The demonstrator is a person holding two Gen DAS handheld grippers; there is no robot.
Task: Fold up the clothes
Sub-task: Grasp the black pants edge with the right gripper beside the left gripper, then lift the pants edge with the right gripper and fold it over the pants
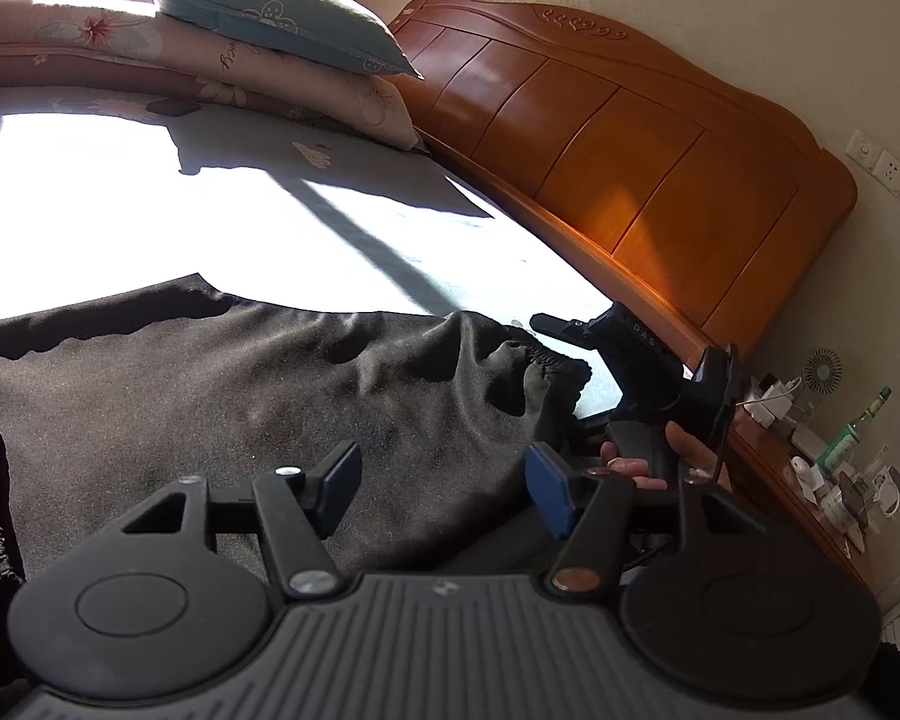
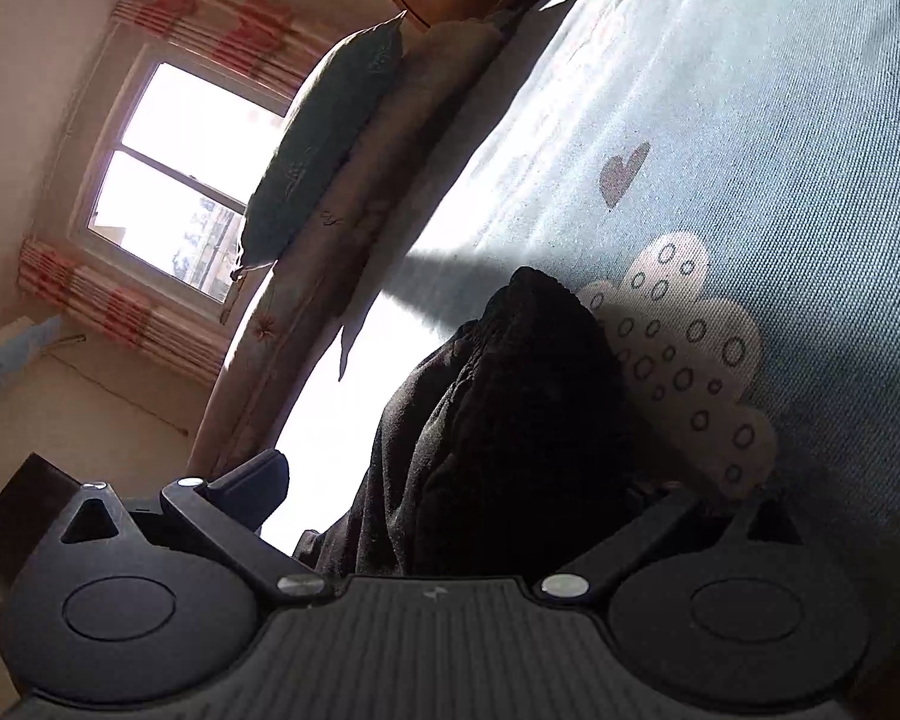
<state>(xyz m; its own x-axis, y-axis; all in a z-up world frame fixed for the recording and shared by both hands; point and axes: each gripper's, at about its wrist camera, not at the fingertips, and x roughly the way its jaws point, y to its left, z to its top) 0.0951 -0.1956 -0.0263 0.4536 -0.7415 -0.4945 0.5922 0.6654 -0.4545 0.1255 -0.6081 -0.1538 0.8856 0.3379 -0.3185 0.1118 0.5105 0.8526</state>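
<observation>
Black trousers (image 1: 222, 396) lie spread on the bed (image 1: 342, 228), their gathered elastic waistband (image 1: 546, 360) bunched at the end near the headboard (image 1: 630, 138). Cloth looks soft, limp and light, so I judge it will sag and slide unless taken at the thicker waistband. My left gripper (image 1: 444, 483) hovers over the fabric, jaws apart, empty. My right gripper (image 2: 480, 498) straddles a raised fold, jaws wide.

Left wrist: low over bed (image 1: 390, 228), facing headboard (image 1: 630, 138). Right wrist: close, rolled, facing window (image 2: 174, 174). Shared: pillows (image 1: 282, 18).
</observation>
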